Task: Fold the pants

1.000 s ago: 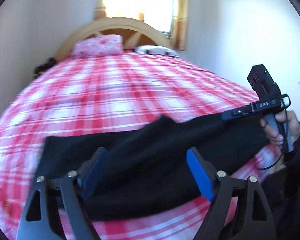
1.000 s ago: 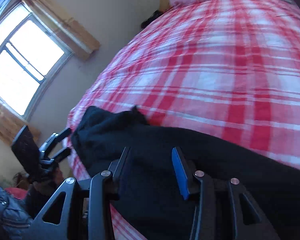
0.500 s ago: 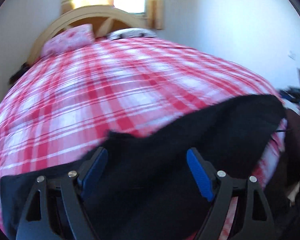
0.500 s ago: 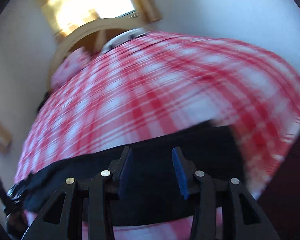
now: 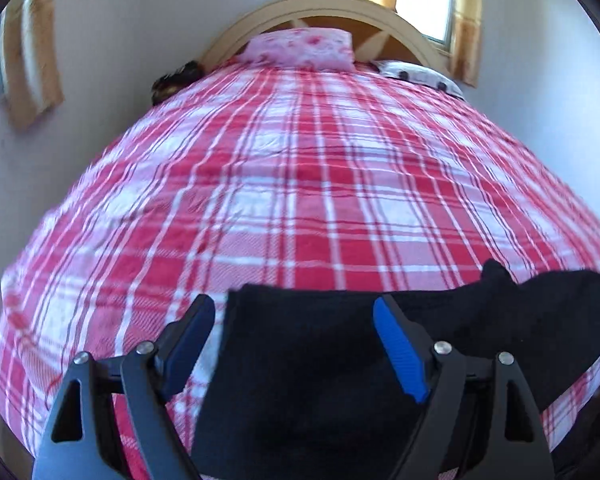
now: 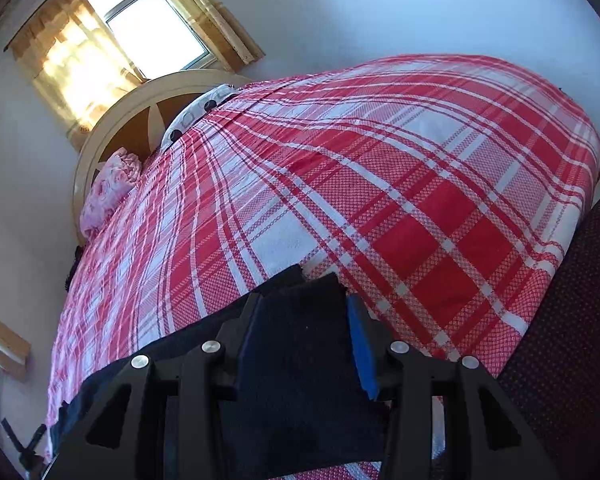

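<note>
Black pants (image 5: 300, 364) lie stretched along near edge of bed (image 5: 300, 184) on red plaid bedspread (image 6: 420, 200).
Right tongs (image 6: 300, 336) clamped on thick bunched end of pants; risk: layers slide out unevenly, fold goes crooked.
Left tongs (image 5: 296, 344) apart, straddling other end, gripping nothing; risk: closing now catches bedspread too, or one layer only.
Edge placement: slack cloth may slip off bed.
</note>
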{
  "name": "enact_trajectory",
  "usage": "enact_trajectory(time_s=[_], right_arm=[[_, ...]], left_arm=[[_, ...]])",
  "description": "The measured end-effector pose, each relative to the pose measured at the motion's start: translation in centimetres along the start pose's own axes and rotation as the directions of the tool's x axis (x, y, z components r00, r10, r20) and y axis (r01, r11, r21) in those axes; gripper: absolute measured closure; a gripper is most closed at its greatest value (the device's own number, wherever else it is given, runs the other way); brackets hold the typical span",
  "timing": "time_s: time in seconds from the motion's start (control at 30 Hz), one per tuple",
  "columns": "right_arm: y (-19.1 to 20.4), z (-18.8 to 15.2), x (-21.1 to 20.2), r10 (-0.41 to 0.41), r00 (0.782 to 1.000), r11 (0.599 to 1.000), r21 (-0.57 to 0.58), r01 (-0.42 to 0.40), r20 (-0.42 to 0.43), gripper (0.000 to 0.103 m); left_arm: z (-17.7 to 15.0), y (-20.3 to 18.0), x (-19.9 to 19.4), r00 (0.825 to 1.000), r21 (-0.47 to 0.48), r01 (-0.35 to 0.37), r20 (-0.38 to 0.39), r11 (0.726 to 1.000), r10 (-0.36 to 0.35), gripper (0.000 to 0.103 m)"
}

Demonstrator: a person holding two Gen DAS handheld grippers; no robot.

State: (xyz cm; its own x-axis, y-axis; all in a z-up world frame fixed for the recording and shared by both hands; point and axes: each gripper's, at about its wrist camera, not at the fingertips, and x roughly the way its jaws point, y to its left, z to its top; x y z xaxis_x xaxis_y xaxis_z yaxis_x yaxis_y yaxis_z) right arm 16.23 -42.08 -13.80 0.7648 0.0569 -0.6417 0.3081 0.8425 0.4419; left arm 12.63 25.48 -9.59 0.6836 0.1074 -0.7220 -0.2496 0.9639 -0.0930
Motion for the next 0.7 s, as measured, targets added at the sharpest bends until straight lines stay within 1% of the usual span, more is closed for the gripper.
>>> enact_trajectory(time_s=[0.07,0.1,0.17,0.27,0.3,0.33,0.4,0.43,0.47,0.53,0.57,0.63,0.7], right_arm=[[-0.2,-0.3,0.2,0.005,1.000,1.000,0.025,-0.005,0.007,0.059],[-0.4,-0.3,0.2,0.008,1.000,0.999,0.039,-0.009,0.012,0.059],[-0.6,-0.3,0.1,0.012,1.000,0.999,0.053,-0.013,0.029,0.059],[-0.5,-0.2,-0.1,0.004,1.000,0.999,0.050,-0.005,0.031,0.059],[-0.4,-0.2,-0.1,0.002,1.000,0.999,0.046,-0.003,0.022,0.059],[-0.3,-0.3,-0.1,-0.004,1.000,0.999,0.037,0.004,0.015,0.059],[-0.2,-0.4,0.0,-0.014,1.000,1.000,0.021,0.014,0.009,0.059],[-0.2,-0.5,0.1,-0.021,1.000,1.000,0.016,0.021,0.002,0.059],[-0.3,-0.6,0.2,-0.027,1.000,1.000,0.015,0.027,-0.004,0.059],[-0.6,-0.7,0.3,-0.028,1.000,0.999,0.021,0.028,-0.004,0.059],[-0.6,-0.7,0.4,-0.026,1.000,0.999,0.025,0.026,-0.004,0.059],[-0.5,-0.8,0.4,-0.030,1.000,0.999,0.020,0.030,-0.002,0.059],[-0.1,-0.8,0.2,-0.038,0.999,0.999,0.002,0.037,0.003,0.059]], left_arm=[[-0.3,0.6,0.6,0.999,-0.035,0.031,-0.023,0.999,-0.032,0.021],[-0.5,0.9,1.2,0.999,-0.050,0.034,-0.033,0.998,-0.036,0.022],[-0.6,1.1,2.1,0.998,-0.056,0.030,-0.046,0.998,-0.032,0.030],[-0.4,1.3,3.3,0.998,-0.073,0.015,-0.061,0.997,-0.020,0.035],[-0.4,1.4,3.7,0.998,-0.084,0.022,-0.065,0.996,-0.027,0.040],[-0.4,1.6,3.8,0.997,-0.089,0.039,-0.070,0.995,-0.045,0.057],[-0.5,1.6,3.7,0.997,-0.070,0.023,-0.067,0.997,-0.028,0.067],[-0.4,1.5,3.4,0.998,-0.056,0.019,-0.056,0.998,-0.022,0.089],[-0.3,1.6,3.2,0.999,-0.053,0.022,-0.044,0.998,-0.025,0.090],[0.0,2.2,2.3,1.000,-0.082,0.021,0.005,0.996,-0.020,0.090],[0.1,2.4,2.3,1.000,-0.084,0.024,0.013,0.996,-0.023,0.090],[-0.2,2.7,2.8,1.000,-0.094,0.018,-0.005,0.995,-0.019,0.090],[-0.6,3.3,2.9,1.000,-0.121,0.020,-0.003,0.992,-0.021,0.090]])
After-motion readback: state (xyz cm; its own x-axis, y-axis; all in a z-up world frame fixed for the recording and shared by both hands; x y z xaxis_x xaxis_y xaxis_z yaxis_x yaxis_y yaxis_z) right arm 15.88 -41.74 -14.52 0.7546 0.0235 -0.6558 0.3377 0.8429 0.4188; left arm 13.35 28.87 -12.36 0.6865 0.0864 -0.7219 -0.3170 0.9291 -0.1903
